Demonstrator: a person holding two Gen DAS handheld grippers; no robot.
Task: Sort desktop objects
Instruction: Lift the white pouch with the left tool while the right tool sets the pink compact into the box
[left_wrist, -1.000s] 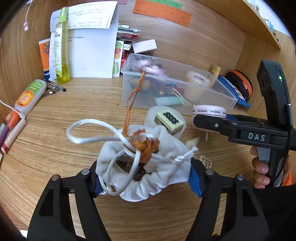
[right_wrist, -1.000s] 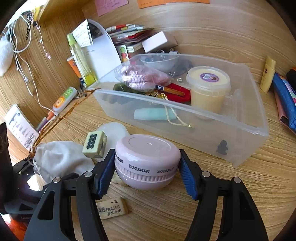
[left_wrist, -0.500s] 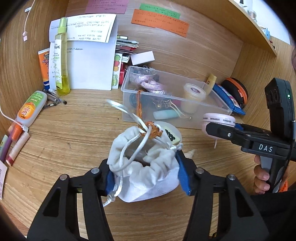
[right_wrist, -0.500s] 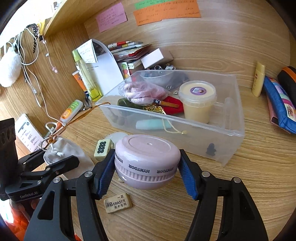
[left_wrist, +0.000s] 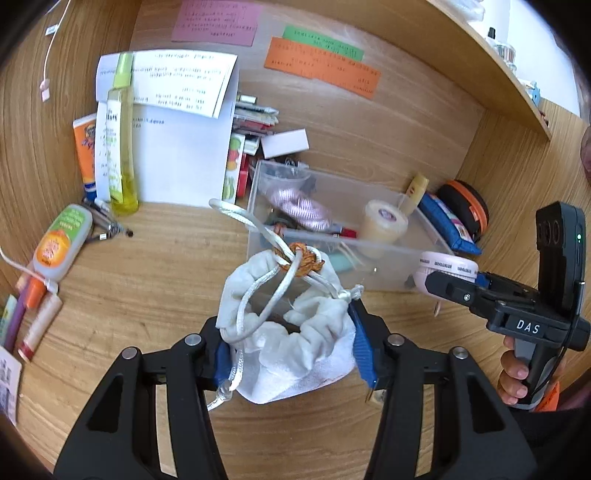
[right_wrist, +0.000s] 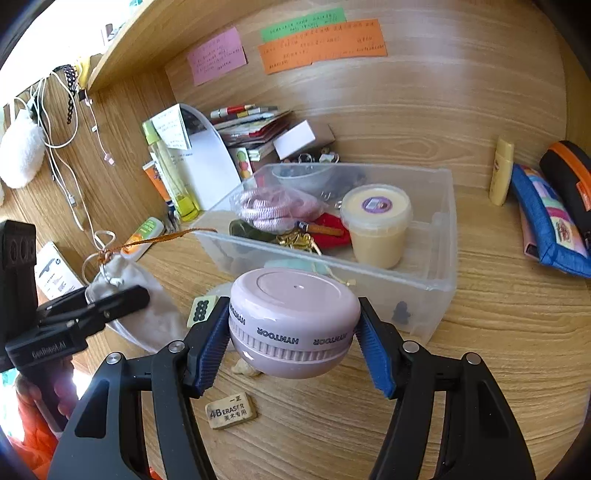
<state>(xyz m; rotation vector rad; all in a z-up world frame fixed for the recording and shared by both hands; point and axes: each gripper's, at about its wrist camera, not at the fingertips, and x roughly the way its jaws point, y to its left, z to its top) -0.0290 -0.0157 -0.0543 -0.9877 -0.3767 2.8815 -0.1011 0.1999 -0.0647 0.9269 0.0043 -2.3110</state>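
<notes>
Both loads are lifted clear of the tabletop (right_wrist: 498, 332), and the clear plastic bin (right_wrist: 439, 236) lies straight ahead of both pairs of jaws, its long side running left to right across each view. The right gripper (right_wrist: 291, 332) is clenched on the pink round HYNTOOR device (right_wrist: 295, 295), which hangs just in front of the bin's near wall, so this one looks nearer to a drop. The left gripper (left_wrist: 291, 350) grasps the white drawstring pouch (left_wrist: 291, 332) by its body, mouth up, with cords and an orange thread (left_wrist: 303, 260) trailing toward the bin (possible snag on the rim, I'd guess). The pouch sits further from the bin, out to the left of the device.

Counts: two grippers, one pouch, one pink device, one bin. Loose on the tabletop: one eraser (right_wrist: 231, 410), one mahjong-style tile (right_wrist: 201, 310). In the bin: one lidded tub (right_wrist: 375, 221), one bagged pink cord (right_wrist: 273, 205), other small bits too jumbled to count.
</notes>
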